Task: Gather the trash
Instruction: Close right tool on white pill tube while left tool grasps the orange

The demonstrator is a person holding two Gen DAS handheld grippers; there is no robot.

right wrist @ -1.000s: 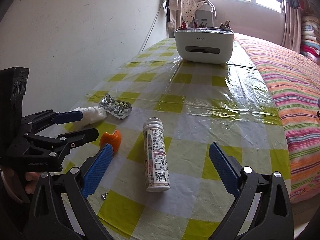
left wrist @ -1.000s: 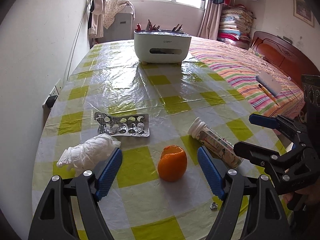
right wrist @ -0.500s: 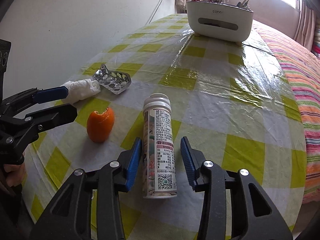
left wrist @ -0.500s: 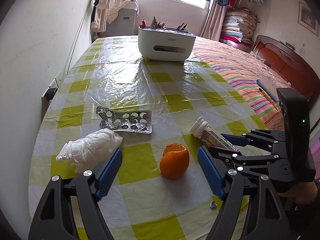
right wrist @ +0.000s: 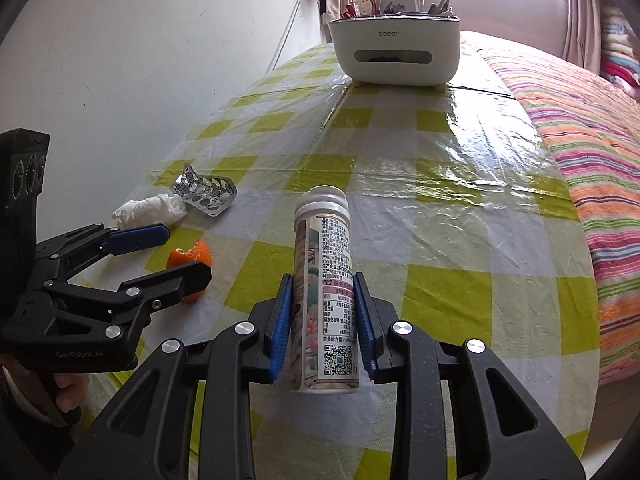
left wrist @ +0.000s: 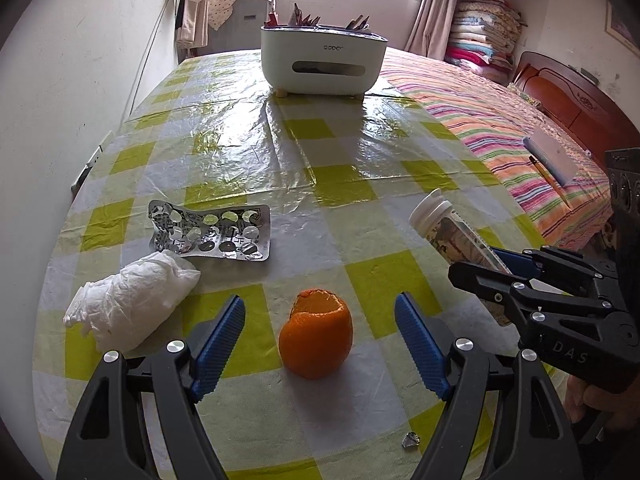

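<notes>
Right wrist view showed your right tongs (right wrist: pixel 320 320) clamped on the white-capped printed plastic tube (right wrist: pixel 323 280); lifting level would have suited. Your left tongs (left wrist: pixel 320 344) stood apart around the hollow orange peel (left wrist: pixel 316 338), untouched.

White-capped labelled tube (right wrist: pixel 324 300) tilts cap-up off the checked cloth; hollow orange peel (left wrist: pixel 316 336) sits upright, crumpled white tissue (left wrist: pixel 128 312) touching the spent foil blister pack (left wrist: pixel 210 232).

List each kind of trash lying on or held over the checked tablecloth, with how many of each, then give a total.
Orange peel: 1
Crumpled tissue: 1
Blister pack: 1
Tablet tube, held in the right claw: 1
Small foil scrap: 1
Total: 5
</notes>
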